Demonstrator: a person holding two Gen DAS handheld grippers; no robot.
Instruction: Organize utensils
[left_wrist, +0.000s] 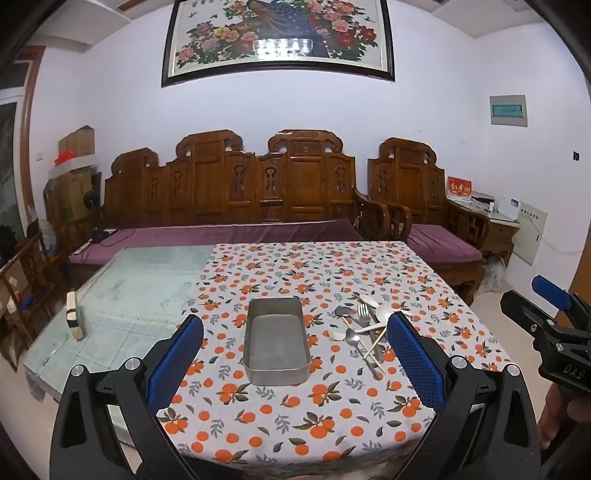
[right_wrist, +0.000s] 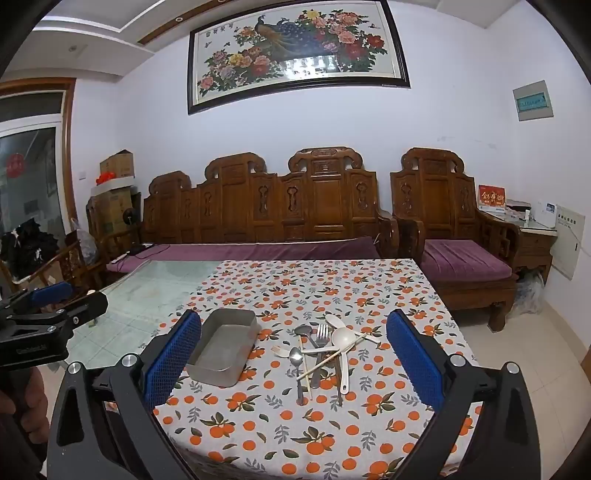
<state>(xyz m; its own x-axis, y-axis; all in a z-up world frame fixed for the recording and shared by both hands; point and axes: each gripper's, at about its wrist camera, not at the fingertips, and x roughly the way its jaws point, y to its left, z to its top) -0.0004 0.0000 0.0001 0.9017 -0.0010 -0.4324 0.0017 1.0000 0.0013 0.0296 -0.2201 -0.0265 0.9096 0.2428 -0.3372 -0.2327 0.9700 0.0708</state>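
Note:
An empty grey metal tray (left_wrist: 276, 363) (right_wrist: 210, 373) lies on the orange-patterned tablecloth. Just right of it sits a loose pile of utensils (left_wrist: 364, 332) (right_wrist: 325, 350): metal spoons, a fork, white plastic spoons and chopsticks, crossed over one another. My left gripper (left_wrist: 295, 365) hangs open above the near edge of the table, its blue pads either side of the tray. My right gripper (right_wrist: 295, 358) is open too, short of the pile, with nothing between its fingers. Each gripper shows at the edge of the other's view.
The tablecloth (left_wrist: 314, 273) covers the right part of a glass-topped table (left_wrist: 147, 280). A small banded wooden block (left_wrist: 75, 315) stands near the table's left edge. Behind are a carved wooden sofa (left_wrist: 236, 192) and armchair (left_wrist: 424, 199) with purple cushions.

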